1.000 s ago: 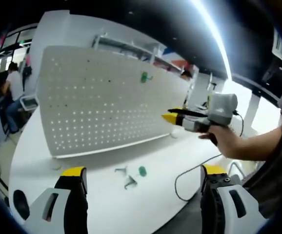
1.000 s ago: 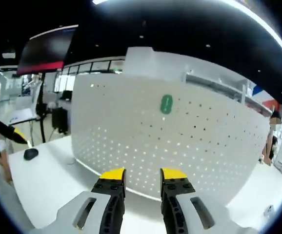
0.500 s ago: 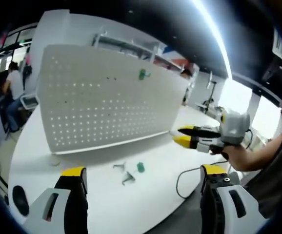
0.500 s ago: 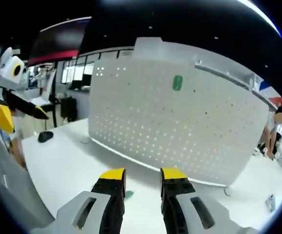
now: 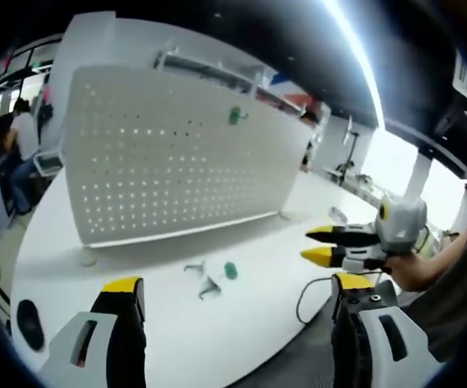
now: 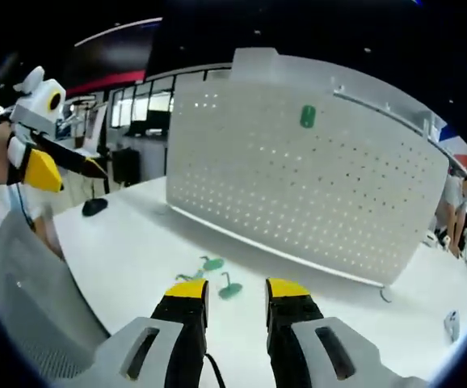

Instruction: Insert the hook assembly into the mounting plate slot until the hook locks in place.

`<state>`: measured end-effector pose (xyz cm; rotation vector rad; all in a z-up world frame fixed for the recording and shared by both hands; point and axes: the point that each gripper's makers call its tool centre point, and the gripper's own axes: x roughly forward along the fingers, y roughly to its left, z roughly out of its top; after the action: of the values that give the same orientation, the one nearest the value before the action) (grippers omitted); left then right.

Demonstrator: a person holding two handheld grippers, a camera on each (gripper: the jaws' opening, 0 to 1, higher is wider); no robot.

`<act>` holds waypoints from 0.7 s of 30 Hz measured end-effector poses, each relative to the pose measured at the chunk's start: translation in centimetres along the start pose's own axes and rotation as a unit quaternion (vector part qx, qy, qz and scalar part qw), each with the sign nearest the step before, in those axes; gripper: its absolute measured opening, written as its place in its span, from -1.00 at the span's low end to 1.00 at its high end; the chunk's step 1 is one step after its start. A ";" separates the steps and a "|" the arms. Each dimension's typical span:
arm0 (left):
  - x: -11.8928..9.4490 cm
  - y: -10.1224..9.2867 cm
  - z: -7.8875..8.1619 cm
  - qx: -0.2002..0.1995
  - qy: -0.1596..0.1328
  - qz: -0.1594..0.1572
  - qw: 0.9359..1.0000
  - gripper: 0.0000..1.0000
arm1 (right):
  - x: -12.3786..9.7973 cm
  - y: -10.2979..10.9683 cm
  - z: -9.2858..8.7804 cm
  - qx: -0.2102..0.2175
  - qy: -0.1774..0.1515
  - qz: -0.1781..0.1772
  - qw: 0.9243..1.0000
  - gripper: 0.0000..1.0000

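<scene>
In the left gripper view, the left gripper [image 5: 237, 295] sits with its yellow-tipped jaws spread wide and nothing between them, released. Ahead of it on the white counter [image 5: 136, 267] lie the loose hook pieces: two small grey metal hooks [image 5: 203, 279] and, touching or just beside them, a green plastic hook piece [image 5: 230, 270]. Behind them stands the perforated mounting plate [image 5: 169, 162], upright, with one green hook [image 5: 235, 115] already seated high on its face. Further right in the same view the right gripper [image 5: 322, 245] comes in, held by a person's hand [image 5: 415, 271]; its jaws stand slightly apart and carry nothing.

Compared with a second ago, that right gripper has dropped from the level of the plate's middle to just above the counter and drawn back from the plate. The right gripper view agrees: a second ago the plate filled it, and now the counter and the loose pieces have come into sight.

There the left gripper [image 6: 64, 166] appears at far left, then the green hook pieces [image 6: 217, 275] on the counter [image 6: 120, 242] just beyond the right gripper [image 6: 237, 288], whose own jaws are narrowly parted and empty. The mounting plate [image 6: 314, 186] and its seated hook [image 6: 307, 116] stand behind.

The judgement is that one hook is done and the right gripper is descending for the next pick-up
</scene>
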<state>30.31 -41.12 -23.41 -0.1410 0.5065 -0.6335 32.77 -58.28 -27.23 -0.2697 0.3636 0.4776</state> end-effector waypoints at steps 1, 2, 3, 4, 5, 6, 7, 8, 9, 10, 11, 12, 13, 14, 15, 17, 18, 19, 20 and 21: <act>0.0 0.0 -0.1 -0.001 0.001 0.000 1.000 0.95 | 0.0 0.2 -0.2 0.002 0.004 0.002 1.000 -0.47; 0.1 0.0 -0.2 -0.002 0.002 0.000 1.000 0.95 | 0.0 0.3 -0.4 0.003 0.008 0.006 1.000 -0.47; 0.1 0.0 -0.2 -0.002 0.002 0.000 1.000 0.94 | 0.1 0.9 -0.6 0.000 0.014 0.020 1.000 -0.47; 0.1 0.0 -0.3 -0.002 0.004 0.000 1.000 0.94 | 0.3 1.2 -0.7 -0.002 0.017 0.030 0.999 -0.47; 0.1 0.1 -0.4 -0.003 0.004 0.000 1.000 0.94 | 0.7 2.0 -0.8 -0.005 0.021 0.054 0.998 -0.47; 0.2 0.1 -0.5 -0.004 0.005 -0.001 1.000 0.94 | 1.1 2.4 -0.9 -0.007 0.024 0.065 0.998 -0.47; 0.2 0.1 -0.5 -0.004 0.006 -0.001 1.000 0.94 | 1.6 2.6 -0.9 -0.016 0.025 0.071 0.997 -0.47; 0.2 0.1 -0.6 -0.005 0.008 -0.002 1.000 0.94 | 2.0 2.9 -1.0 -0.028 0.031 0.080 0.996 -0.47; 0.3 0.2 -0.7 -0.004 0.009 -0.002 1.000 0.94 | 2.6 3.1 -1.0 -0.032 0.030 0.083 0.996 -0.47; 0.3 0.2 -0.7 -0.004 0.010 -0.002 1.000 0.94 | 3.1 3.2 -1.0 -0.030 0.030 0.087 0.995 -0.47; 0.3 0.3 -0.7 -0.004 0.011 -0.001 1.000 0.94 | 3.5 3.4 -1.1 -0.025 0.033 0.093 0.995 -0.47; 0.4 0.3 -0.8 -0.005 0.012 0.000 1.000 0.95 | 4.3 3.7 -1.2 -0.020 0.038 0.103 0.994 -0.47; 0.4 0.5 -0.8 -0.006 0.013 0.001 1.000 0.94 | 4.7 4.1 -1.4 -0.017 0.041 0.113 0.993 -0.46; 0.4 0.5 -0.8 -0.007 0.013 0.001 1.000 0.95 | 5.2 4.7 -1.8 -0.012 0.055 0.129 0.990 -0.46; 0.5 0.7 -0.8 -0.008 0.014 0.001 1.000 0.95 | 5.7 4.9 -2.1 -0.009 0.062 0.133 0.989 -0.47; 0.5 0.8 -0.9 -0.007 0.018 0.002 1.000 0.95 | 6.9 5.1 -2.2 -0.006 0.057 0.133 0.989 -0.46; 0.6 0.9 -0.9 -0.007 0.019 0.001 1.000 0.95 | 7.5 5.4 -2.7 -0.003 0.071 0.137 0.988 -0.46; 0.6 1.0 -0.9 -0.008 0.021 0.001 1.000 0.95 | 7.8 5.6 -2.8 -0.002 0.072 0.140 0.988 -0.47; 0.6 1.1 -1.0 -0.008 0.023 0.001 1.000 0.95 | 8.2 5.9 -2.9 0.002 0.072 0.144 0.987 -0.46; 0.6 1.2 -1.0 -0.008 0.023 0.002 1.000 0.95 | 8.6 6.3 -3.2 0.005 0.083 0.151 0.985 -0.46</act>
<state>30.81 -40.50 -24.85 -0.1408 0.5567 -0.6308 35.93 -50.53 -34.63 -0.2465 0.5728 0.7546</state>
